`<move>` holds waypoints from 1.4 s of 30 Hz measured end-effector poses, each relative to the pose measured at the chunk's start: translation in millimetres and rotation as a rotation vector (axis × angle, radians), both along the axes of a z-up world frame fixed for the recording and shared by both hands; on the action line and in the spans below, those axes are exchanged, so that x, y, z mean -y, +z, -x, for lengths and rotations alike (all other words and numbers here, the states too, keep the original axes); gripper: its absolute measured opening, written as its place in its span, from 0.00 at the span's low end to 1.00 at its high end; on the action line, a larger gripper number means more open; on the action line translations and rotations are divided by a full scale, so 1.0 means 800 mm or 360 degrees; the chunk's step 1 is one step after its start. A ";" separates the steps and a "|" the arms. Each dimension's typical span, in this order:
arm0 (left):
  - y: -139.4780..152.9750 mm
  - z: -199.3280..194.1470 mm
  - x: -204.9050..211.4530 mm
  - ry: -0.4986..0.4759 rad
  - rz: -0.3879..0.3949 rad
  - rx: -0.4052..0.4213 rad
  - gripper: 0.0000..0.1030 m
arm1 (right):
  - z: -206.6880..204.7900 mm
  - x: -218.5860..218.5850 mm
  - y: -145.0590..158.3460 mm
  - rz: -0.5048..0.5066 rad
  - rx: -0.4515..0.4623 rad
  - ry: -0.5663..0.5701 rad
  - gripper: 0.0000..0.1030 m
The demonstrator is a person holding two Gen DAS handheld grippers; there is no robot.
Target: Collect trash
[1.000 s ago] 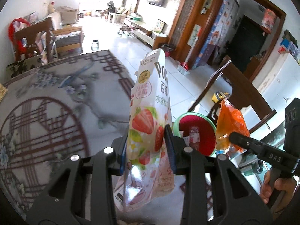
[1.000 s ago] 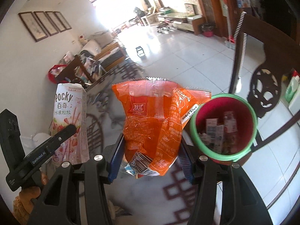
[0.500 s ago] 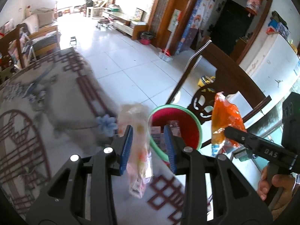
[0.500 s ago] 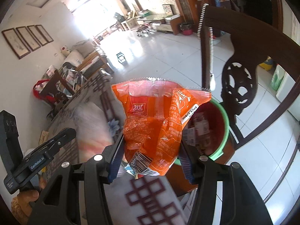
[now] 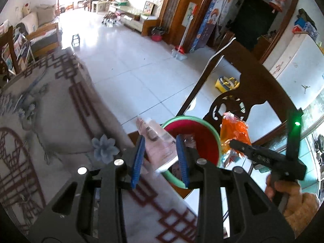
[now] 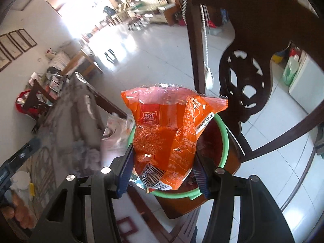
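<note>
The orange snack wrapper (image 6: 168,139) is gripped by the right gripper (image 6: 162,174) directly above the red bin (image 6: 222,139); the Pocky box (image 5: 160,147), clamped in the left gripper (image 5: 161,160), is held at its rim.

Between my left pads the pink snack box (image 5: 160,145) tilted, blurred, over the green-rimmed red bin (image 5: 210,130), while my right pads pinched the crinkled orange wrapper (image 6: 168,133) upright above its opening.
</note>
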State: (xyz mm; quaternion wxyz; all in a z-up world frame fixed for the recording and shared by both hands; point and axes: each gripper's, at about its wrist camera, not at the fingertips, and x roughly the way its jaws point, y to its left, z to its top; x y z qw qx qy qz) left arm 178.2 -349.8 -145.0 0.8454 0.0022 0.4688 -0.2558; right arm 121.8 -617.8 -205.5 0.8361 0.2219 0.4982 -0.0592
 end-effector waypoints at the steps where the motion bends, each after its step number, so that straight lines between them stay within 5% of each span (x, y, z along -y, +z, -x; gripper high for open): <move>1: -0.002 -0.001 -0.001 -0.0001 -0.0001 -0.0009 0.30 | -0.007 0.002 -0.011 0.0007 -0.0029 0.0004 0.53; 6: -0.001 0.001 -0.002 -0.0025 0.0008 -0.0011 0.30 | -0.028 0.007 -0.047 0.0130 -0.0177 -0.0039 0.72; 9: 0.006 0.004 -0.010 -0.0016 0.0042 -0.0010 0.38 | -0.023 0.010 -0.041 0.0098 -0.0185 -0.0108 0.72; 19: 0.072 0.046 -0.070 0.0086 0.0204 0.0157 0.44 | 0.037 -0.085 0.102 0.0197 0.0233 0.0031 0.83; 26: 0.104 0.087 -0.142 0.0180 0.0263 0.0237 0.46 | 0.074 -0.161 0.154 0.0253 0.0348 0.0115 0.85; 31: 0.126 0.114 -0.198 0.0247 0.0228 0.0323 0.61 | 0.100 -0.209 0.180 0.0293 0.0473 0.0111 0.90; 36: 0.158 0.148 -0.257 0.0343 0.0153 0.0550 0.91 | 0.125 -0.260 0.212 0.0400 0.0670 0.0065 0.93; 42: 0.191 0.177 -0.310 0.0558 -0.0019 0.0752 0.95 | 0.152 -0.309 0.237 0.0466 0.0917 -0.0064 0.93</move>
